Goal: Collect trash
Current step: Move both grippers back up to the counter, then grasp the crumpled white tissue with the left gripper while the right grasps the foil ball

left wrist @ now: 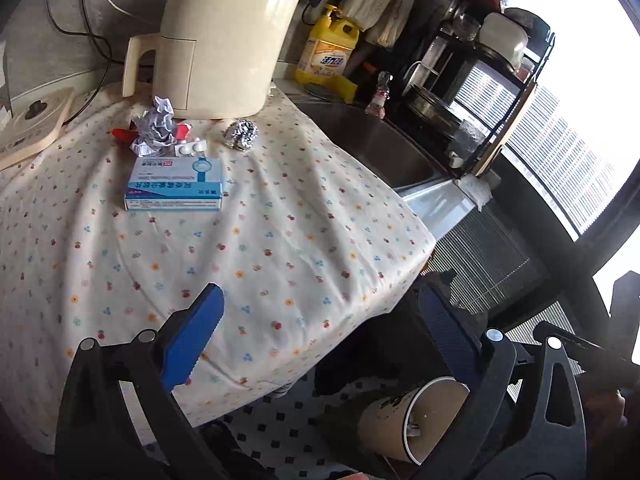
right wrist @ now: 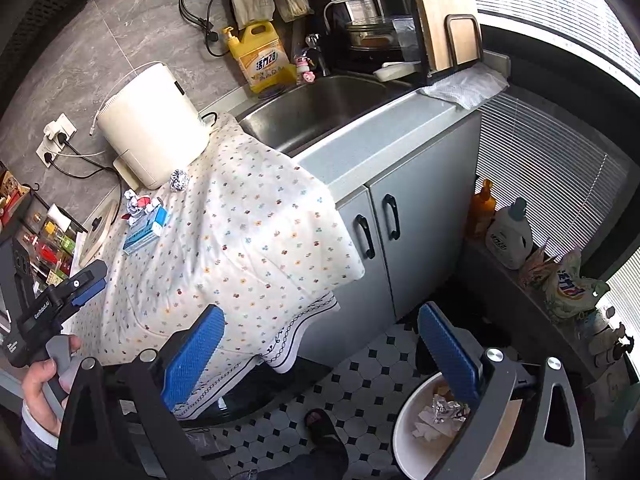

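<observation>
On the flowered cloth (left wrist: 280,240) lie a crumpled paper wad (left wrist: 156,128), a foil ball (left wrist: 240,135), a pill blister (left wrist: 191,146) and a blue medicine box (left wrist: 176,184); the box (right wrist: 142,232) and the foil ball (right wrist: 179,180) also show in the right wrist view. My left gripper (left wrist: 324,336) is open and empty at the cloth's near edge. My right gripper (right wrist: 326,354) is open and empty above the floor, over a round bin (right wrist: 424,420) holding crumpled paper and foil. The bin (left wrist: 408,420) also shows in the left wrist view, below the counter edge.
A cream appliance (left wrist: 224,40) stands behind the trash. A yellow detergent jug (left wrist: 328,56) and a steel sink (right wrist: 312,108) are to the right. Grey cabinet doors (right wrist: 384,240) are below. Bottles (right wrist: 508,236) line the window ledge. A shoe (right wrist: 326,428) is on the tiled floor.
</observation>
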`<move>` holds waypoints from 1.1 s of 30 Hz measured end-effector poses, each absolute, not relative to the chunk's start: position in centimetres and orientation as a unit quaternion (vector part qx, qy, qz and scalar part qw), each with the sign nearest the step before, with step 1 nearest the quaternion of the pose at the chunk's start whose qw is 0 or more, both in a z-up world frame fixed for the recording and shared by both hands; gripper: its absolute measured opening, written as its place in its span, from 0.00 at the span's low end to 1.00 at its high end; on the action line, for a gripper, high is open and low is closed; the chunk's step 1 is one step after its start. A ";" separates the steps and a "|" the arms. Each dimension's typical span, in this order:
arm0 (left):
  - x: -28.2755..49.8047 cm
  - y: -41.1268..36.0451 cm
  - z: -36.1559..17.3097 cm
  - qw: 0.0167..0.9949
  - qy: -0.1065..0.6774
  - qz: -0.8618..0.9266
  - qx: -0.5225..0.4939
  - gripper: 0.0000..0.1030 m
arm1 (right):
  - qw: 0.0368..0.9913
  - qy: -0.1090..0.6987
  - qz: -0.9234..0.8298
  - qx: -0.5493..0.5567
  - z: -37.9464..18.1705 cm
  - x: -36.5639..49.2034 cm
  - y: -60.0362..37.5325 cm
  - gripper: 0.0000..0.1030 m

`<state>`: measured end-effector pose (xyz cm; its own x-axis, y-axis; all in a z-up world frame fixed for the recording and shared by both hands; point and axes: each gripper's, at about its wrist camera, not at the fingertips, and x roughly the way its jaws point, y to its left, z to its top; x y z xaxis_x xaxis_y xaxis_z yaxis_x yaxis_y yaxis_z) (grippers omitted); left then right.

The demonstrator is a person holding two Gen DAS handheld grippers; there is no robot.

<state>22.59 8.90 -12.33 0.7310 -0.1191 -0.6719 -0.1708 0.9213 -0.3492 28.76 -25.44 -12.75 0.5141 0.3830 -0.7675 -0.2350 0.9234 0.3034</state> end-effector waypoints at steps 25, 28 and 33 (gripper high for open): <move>33.1 26.6 -13.4 0.913 0.337 0.034 -0.225 0.86 | 0.871 0.444 0.199 0.063 -11.1 37.1 -7.8 0.92; 34.5 27.5 -14.2 0.912 0.344 0.035 -0.222 0.85 | 0.874 0.443 0.192 0.058 -11.1 37.6 -6.8 0.92; 36.6 28.5 -15.7 0.908 0.357 0.043 -0.214 0.76 | 0.877 0.442 0.182 0.056 -11.3 38.3 -5.7 0.92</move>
<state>36.58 28.51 -15.69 0.7410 -0.0744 -0.6674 -0.2310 0.9050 -0.3572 38.35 -5.72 -11.31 0.5431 0.3693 -0.7541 -0.2696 0.9272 0.2599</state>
